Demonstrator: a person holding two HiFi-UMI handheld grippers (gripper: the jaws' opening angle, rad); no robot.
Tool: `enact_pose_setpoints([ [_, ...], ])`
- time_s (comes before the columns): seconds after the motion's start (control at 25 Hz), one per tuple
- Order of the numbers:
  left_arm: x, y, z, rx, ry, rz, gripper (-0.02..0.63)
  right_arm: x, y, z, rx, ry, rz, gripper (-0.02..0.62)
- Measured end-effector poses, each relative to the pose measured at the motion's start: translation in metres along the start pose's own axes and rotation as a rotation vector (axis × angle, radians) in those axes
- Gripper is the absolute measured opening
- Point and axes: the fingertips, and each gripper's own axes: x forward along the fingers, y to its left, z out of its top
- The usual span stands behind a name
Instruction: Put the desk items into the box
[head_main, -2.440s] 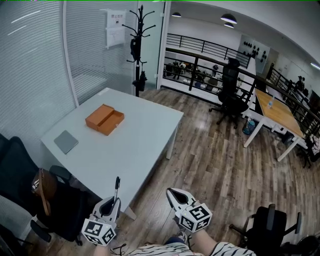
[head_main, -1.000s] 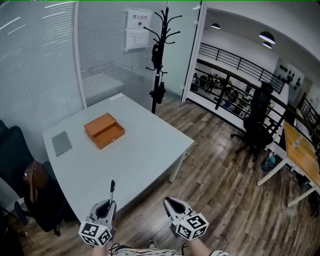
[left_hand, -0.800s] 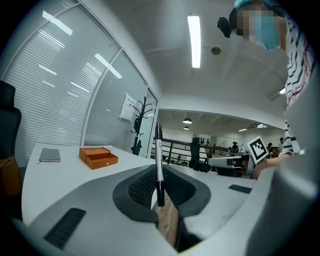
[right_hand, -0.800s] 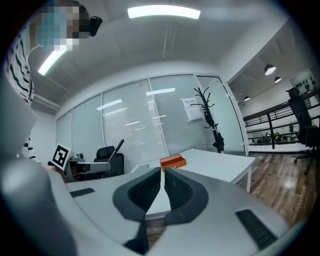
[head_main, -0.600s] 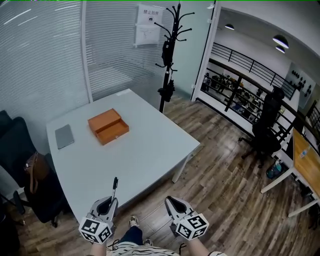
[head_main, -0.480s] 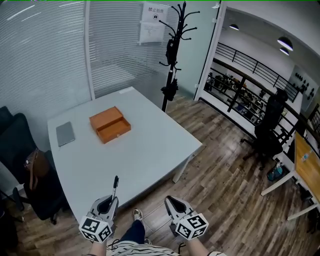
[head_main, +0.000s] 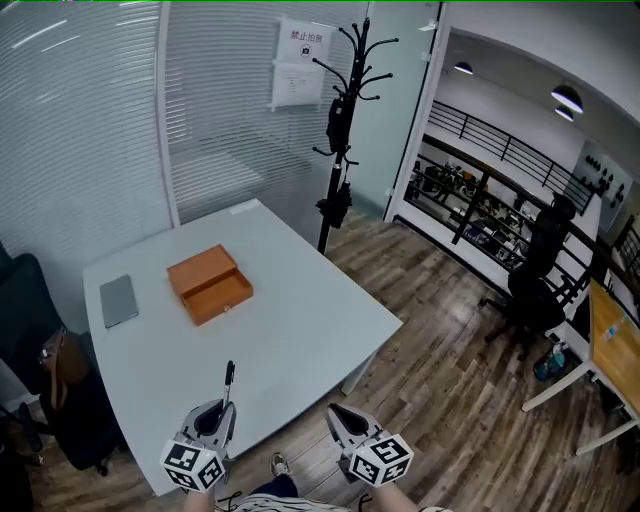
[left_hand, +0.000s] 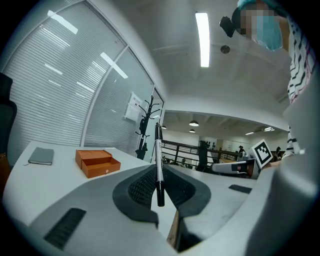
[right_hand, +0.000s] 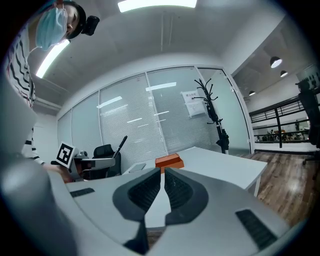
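Between the left gripper (left_hand: 161, 186) jaws stands a pen (left_hand: 158, 150), clamped near its lower end: probably light, stiff, slippery. Right gripper (right_hand: 163, 182) is closed, empty. Orange box (head_main: 208, 284) lies well ahead.

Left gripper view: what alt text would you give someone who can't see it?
The left gripper is shut on a pen, upright between its jaws. Beyond lies a white table with an orange box and a grey notebook.
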Motion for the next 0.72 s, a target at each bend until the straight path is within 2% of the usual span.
enact_pose_setpoints([
  [0.36, 0.093, 0.037, 0.03, 0.006, 0.002, -0.041, 0.052, 0.071, -0.055, 0.043, -0.015, -0.011, -0.01, 0.027],
  [0.56, 0.118, 0.067, 0.038, 0.007, 0.01, -0.037, 0.052, 0.115, -0.071, 0.052, -0.012, -0.004, -0.002, 0.026],
  [0.72, 0.124, 0.088, 0.041, -0.002, 0.002, -0.004, 0.052, 0.144, -0.077, 0.053, -0.008, 0.011, 0.013, 0.028],
])
